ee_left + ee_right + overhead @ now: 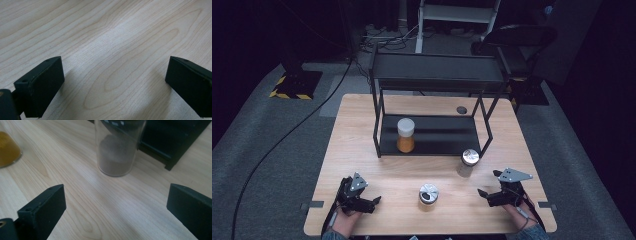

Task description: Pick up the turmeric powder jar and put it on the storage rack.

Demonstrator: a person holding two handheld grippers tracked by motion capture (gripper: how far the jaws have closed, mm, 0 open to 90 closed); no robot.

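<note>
Three jars are in sight. A white-lidded jar with orange contents stands on the lower shelf of the black rack. A silver-lidded clear jar holding grey-brown powder stands on the table by the rack's front right leg. Another silver-lidded jar with amber contents stands near the front edge, between my grippers. My left gripper rests open over bare wood. My right gripper is open and empty, a short way in front of the powder jar.
The wooden table carries the two-tier black rack across its back half; the rack's leg stands just right of the powder jar. A small dark round hole sits behind the rack. Grey carpet and cables surround the table.
</note>
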